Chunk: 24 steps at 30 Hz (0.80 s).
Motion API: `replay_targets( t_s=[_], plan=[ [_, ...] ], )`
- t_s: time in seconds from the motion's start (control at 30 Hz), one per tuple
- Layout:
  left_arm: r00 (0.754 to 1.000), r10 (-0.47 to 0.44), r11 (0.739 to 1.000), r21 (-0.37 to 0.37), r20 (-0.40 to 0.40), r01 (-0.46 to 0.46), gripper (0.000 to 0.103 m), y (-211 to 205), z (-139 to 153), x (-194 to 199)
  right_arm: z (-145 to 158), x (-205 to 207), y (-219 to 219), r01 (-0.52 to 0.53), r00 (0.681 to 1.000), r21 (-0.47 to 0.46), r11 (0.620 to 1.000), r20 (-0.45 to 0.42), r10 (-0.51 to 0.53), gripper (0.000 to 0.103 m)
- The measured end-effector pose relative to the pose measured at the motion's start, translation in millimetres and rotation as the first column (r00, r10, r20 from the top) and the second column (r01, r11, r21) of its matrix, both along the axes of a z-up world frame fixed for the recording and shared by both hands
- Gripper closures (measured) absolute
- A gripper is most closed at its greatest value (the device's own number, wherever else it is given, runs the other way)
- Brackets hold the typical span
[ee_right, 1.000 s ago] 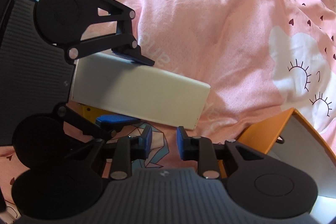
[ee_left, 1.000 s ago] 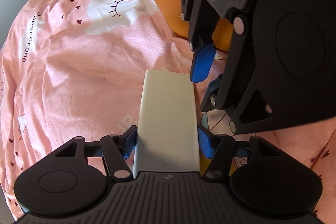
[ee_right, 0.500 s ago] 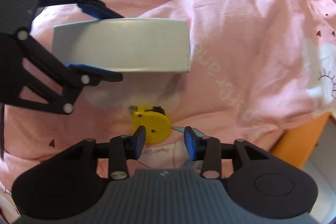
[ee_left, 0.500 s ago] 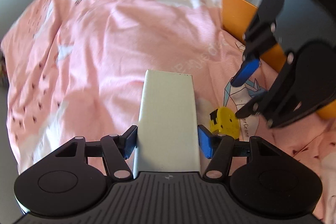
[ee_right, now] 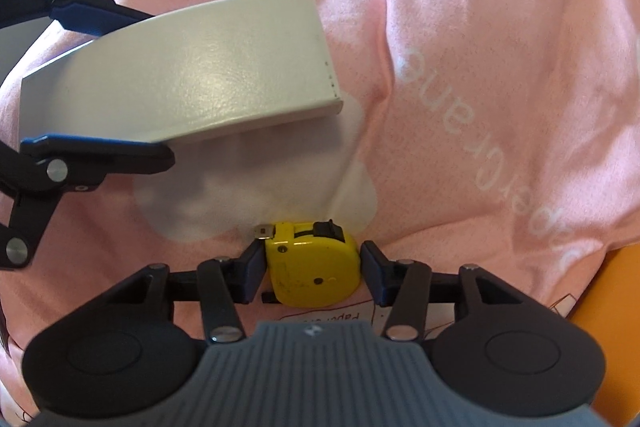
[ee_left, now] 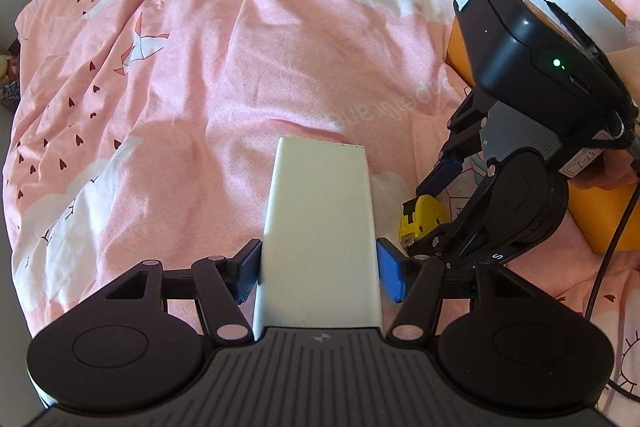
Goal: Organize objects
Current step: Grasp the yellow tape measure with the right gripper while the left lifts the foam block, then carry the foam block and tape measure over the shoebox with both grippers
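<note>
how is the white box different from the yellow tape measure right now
The white box is long, flat and rectangular; the yellow tape measure is small and rounded. The box is clamped in the left gripper and held above the pink bedspread; the tape measure lies on the bedspread, between the open fingers of the right gripper. Each sits between a gripper's fingers.

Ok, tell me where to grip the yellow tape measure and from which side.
Grip the tape measure across its two curved sides, coming in low from the rear, opposite the blade hook. It lies flat on the bedspread, and the right gripper already straddles it, jaws open, one finger each side. The left gripper holds the white box.
</note>
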State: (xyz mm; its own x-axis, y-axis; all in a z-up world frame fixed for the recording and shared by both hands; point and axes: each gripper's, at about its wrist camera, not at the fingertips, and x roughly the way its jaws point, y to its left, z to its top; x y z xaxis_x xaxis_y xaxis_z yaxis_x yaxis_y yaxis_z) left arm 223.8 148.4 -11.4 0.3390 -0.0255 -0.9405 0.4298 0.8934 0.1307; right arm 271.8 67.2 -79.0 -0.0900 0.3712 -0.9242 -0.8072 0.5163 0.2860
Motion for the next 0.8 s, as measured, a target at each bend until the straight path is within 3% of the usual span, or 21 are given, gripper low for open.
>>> replay_targets(
  t_s=[0.13,0.27,0.5,0.63,0.8],
  plan=[
    [1.000,0.009,0.999,-0.053,0.016,-0.008,0.034,0,4,-2,10,-3,-6,0.013,1.000,0.001,1.000,0.013,-0.013,0.051],
    [0.998,0.021,0.994,-0.109,0.062,-0.014,0.034,-6,16,-8,39,-10,-24,0.021,0.998,0.048,0.999,0.053,-0.023,0.051],
    [0.981,-0.094,0.986,-0.119,0.167,0.114,0.034,-50,56,-25,110,-25,-89,0.061,0.983,0.122,0.991,0.165,-0.080,0.051],
    [0.946,-0.217,0.966,-0.084,0.241,0.243,0.034,-88,75,-32,148,-37,-145,0.094,0.964,0.124,0.988,0.235,-0.122,0.051],
    [0.870,-0.394,0.911,0.003,0.297,0.412,0.034,-150,81,-33,160,-29,-206,0.174,0.923,0.073,0.982,0.336,-0.188,0.051]
  ],
)
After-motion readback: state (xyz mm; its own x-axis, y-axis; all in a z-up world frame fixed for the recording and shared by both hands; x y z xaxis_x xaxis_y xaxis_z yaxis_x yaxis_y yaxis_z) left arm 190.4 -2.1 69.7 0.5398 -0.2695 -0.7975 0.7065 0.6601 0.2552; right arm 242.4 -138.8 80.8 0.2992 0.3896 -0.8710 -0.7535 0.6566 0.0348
